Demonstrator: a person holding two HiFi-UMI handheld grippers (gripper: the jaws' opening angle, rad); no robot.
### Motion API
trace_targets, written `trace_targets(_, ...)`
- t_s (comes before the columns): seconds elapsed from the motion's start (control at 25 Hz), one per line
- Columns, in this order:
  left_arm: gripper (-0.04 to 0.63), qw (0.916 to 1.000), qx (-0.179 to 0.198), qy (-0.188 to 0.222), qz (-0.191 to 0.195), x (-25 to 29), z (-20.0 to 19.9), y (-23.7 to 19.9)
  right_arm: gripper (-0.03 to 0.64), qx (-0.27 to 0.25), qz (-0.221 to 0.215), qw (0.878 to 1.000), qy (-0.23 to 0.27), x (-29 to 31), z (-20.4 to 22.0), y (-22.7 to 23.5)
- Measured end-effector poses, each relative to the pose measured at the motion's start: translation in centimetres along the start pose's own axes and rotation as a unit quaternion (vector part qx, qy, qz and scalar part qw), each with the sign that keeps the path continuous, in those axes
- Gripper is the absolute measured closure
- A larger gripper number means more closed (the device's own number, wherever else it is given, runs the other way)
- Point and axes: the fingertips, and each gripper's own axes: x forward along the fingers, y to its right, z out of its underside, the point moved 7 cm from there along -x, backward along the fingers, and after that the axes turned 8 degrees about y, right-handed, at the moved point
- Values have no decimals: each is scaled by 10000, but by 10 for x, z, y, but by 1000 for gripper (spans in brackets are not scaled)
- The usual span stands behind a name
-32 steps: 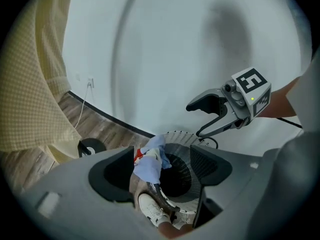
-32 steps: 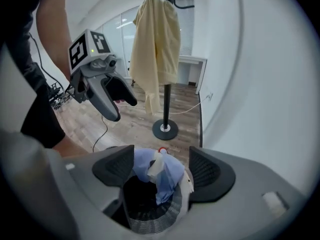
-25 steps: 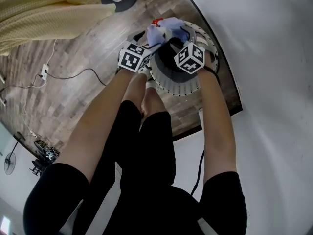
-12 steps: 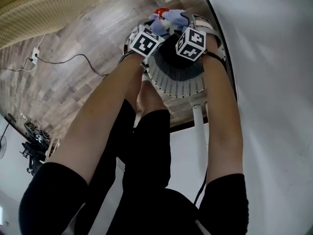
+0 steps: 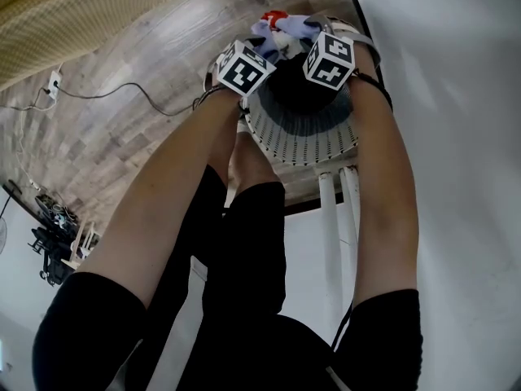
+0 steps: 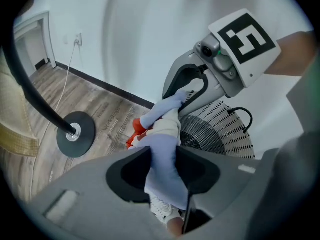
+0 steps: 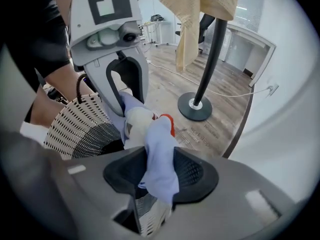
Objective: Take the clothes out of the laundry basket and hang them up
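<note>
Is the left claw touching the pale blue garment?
Touching. In the left gripper view the left claw has just been closing its jaws, and they pinch the pale blue garment between them.

Not much to read here tbh. Only some faint print (image 7: 202,136) on the wooden floor (image 7: 165,79), just beside the round stand base (image 7: 195,106). It looks like "workshop", the rest is too small.

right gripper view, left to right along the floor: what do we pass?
laundry basket → pale blue garment → black stand base → wall socket
</note>
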Motion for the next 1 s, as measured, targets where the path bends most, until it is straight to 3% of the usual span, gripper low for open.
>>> trace_targets(0.12, 477, 9999, 152, 74, -31, -9, -2, 6, 483, 27, 71, 10000, 41, -10, -2, -1)
trace_targets(0.32, 529, 9989, 85, 399, -211, -35, -1, 13, 546, 391, 341, 9984, 215, -41, -6, -5)
trace_targets(0.56, 546, 9941, 155, 978, -452, -85, -8, 30, 552, 897, 751, 9913, 608, -93, -19, -31)
trace_targets(0.8, 547, 9810, 86, 1897, -401, -169, -32, 66, 554, 1645, 1436, 9655, 1418, -175, -55, -67)
trace_targets(1.0, 548, 9642, 310, 2604, -403, -253, -65, 90, 555, 1925, 2042, 9379, 2039, -254, -100, -91)
